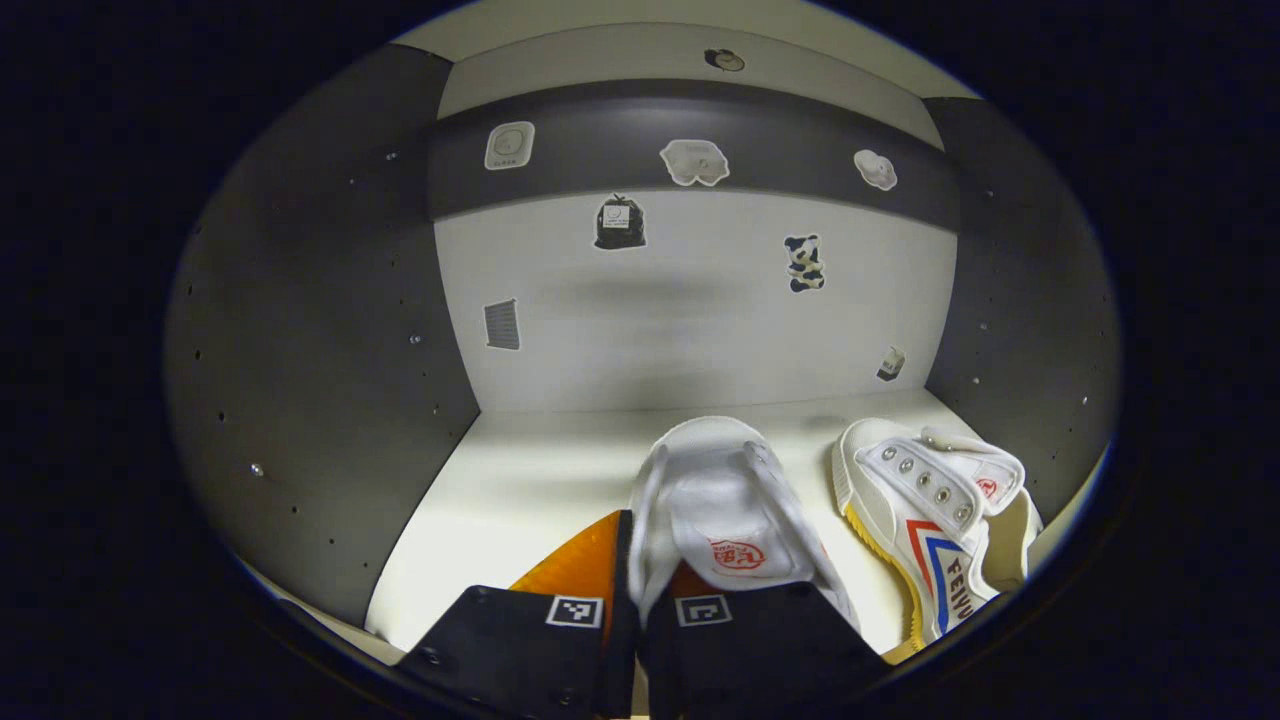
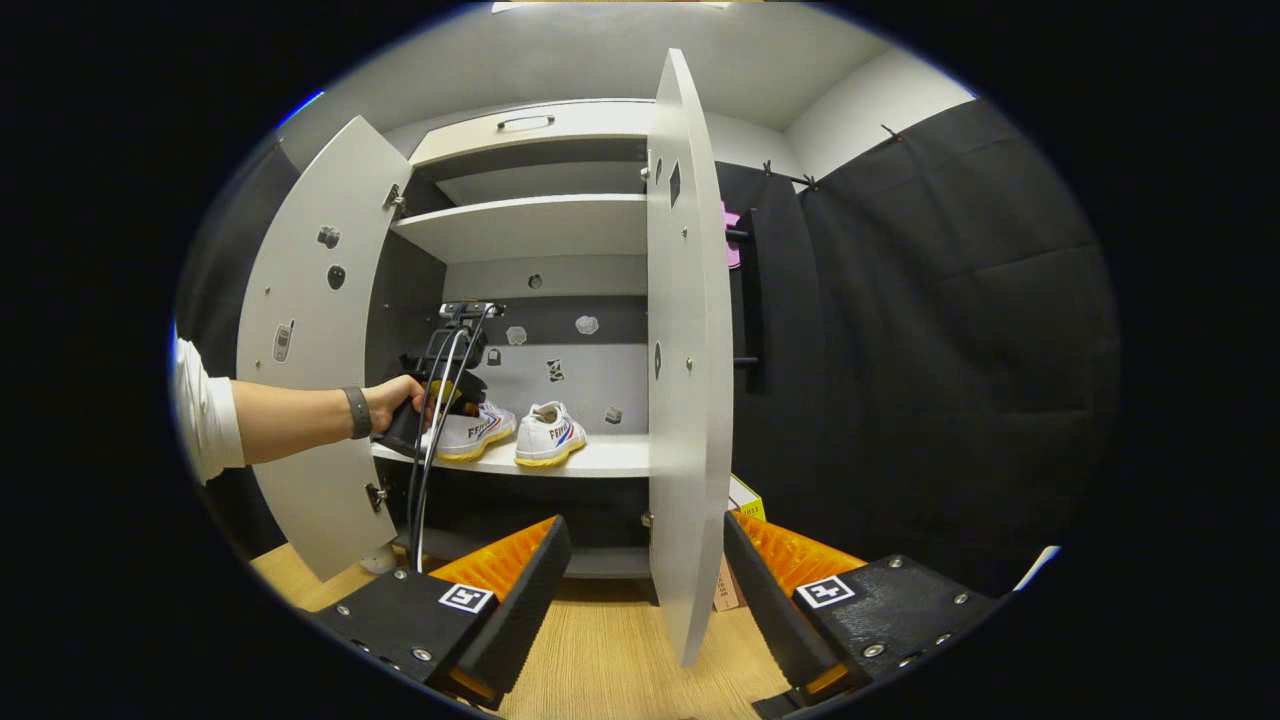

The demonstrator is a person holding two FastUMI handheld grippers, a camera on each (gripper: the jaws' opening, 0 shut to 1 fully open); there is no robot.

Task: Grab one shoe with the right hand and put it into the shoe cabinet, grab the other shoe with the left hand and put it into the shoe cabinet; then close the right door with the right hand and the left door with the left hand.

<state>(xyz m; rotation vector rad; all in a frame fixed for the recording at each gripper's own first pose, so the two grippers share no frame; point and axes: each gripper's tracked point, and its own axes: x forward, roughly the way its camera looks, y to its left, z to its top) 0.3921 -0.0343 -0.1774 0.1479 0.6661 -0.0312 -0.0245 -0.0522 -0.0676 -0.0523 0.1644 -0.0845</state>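
Note:
Inside the shoe cabinet, my left gripper (image 1: 635, 575) is shut on the heel rim of a white shoe (image 1: 725, 500), one finger inside the shoe and one outside. That shoe points toward the back wall and sits on the white shelf (image 1: 520, 490). The other white shoe (image 1: 935, 510), with red and blue stripes, lies just to its right. In the right gripper view both shoes (image 2: 478, 432) (image 2: 548, 432) stand side by side on the shelf (image 2: 610, 458), with a hand holding the left gripper (image 2: 440, 400) at the left one. My right gripper (image 2: 640, 575) is open, low in front of the cabinet.
Both cabinet doors stand open: the left door (image 2: 310, 350) swung out left, the right door (image 2: 688, 400) edge-on straight ahead of my right gripper. Dark side walls (image 1: 330, 350) close in the compartment. A wooden floor (image 2: 610, 650) lies below. Black cloth (image 2: 950, 350) hangs at right.

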